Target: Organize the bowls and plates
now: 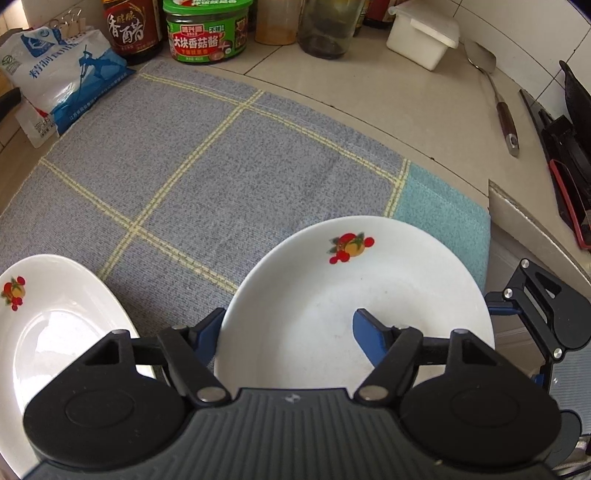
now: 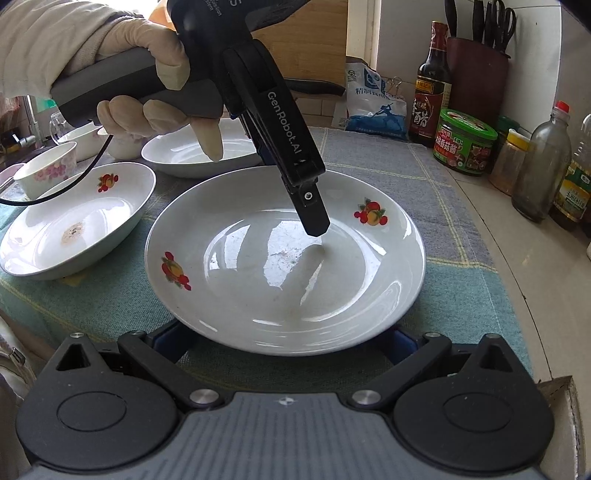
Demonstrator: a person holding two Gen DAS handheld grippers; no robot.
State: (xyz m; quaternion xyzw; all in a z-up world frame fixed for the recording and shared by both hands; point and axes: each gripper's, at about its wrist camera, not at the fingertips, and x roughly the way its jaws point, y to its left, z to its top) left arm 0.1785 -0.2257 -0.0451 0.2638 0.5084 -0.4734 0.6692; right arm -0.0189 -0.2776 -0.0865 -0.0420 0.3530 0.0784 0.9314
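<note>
A white plate with fruit prints (image 2: 284, 258) lies on the checked cloth; it also shows in the left wrist view (image 1: 354, 295). My left gripper (image 1: 288, 328) is open and straddles its rim, one finger (image 2: 312, 210) over the plate's inside, the other outside. My right gripper (image 2: 284, 339) is open, both fingers hidden under the plate's near rim. A second fruit-print dish (image 2: 74, 221) lies to the left, also seen in the left wrist view (image 1: 48, 325). A third white dish (image 2: 199, 151) lies behind.
Small bowls (image 2: 48, 166) stand far left. Sauce bottles and a green jar (image 2: 467, 142), a salt bag (image 1: 62, 77), a white box (image 1: 424, 33) and a ladle (image 1: 495, 96) line the counter's back. A knife block (image 2: 476, 70) stands behind.
</note>
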